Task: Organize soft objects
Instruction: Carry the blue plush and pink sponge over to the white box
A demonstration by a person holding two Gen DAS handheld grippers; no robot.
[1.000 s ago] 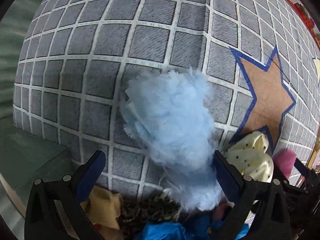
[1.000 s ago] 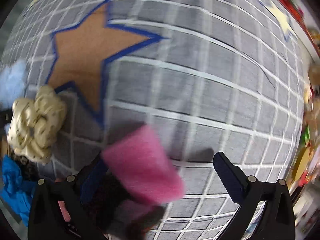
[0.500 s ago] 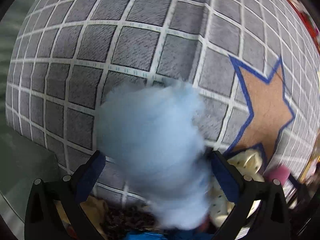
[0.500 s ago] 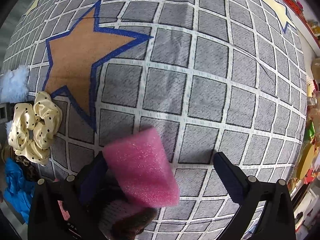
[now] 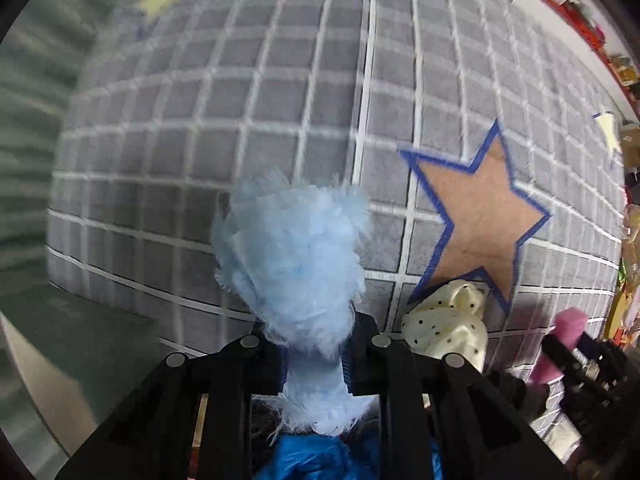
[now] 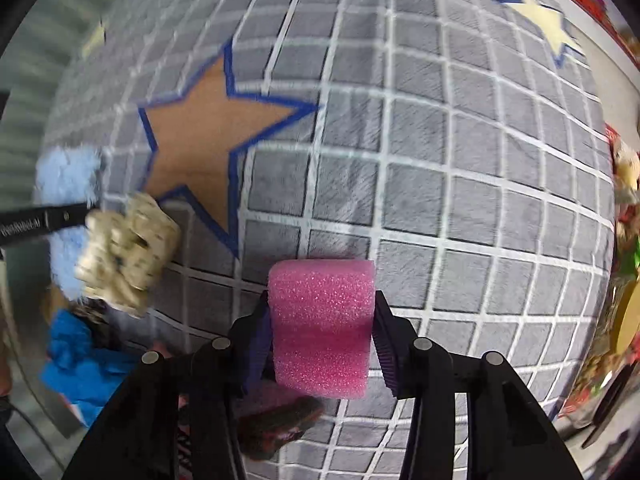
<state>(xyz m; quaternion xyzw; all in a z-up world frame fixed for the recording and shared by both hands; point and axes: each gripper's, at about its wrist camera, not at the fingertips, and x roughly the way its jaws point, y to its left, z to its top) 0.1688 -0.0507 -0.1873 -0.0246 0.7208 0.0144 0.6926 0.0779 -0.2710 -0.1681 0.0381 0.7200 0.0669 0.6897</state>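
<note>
Left wrist view shows the left claw (image 5: 316, 360) clenched on the blue fluffy piece (image 5: 292, 256), while the right claw (image 6: 322, 332) grips the pink foam block (image 6: 322, 320), probably for sorting.

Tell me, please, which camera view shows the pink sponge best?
The right wrist view: the pink sponge fills the centre, clamped in the right gripper. The left wrist view shows only its small end at the right edge.
</note>
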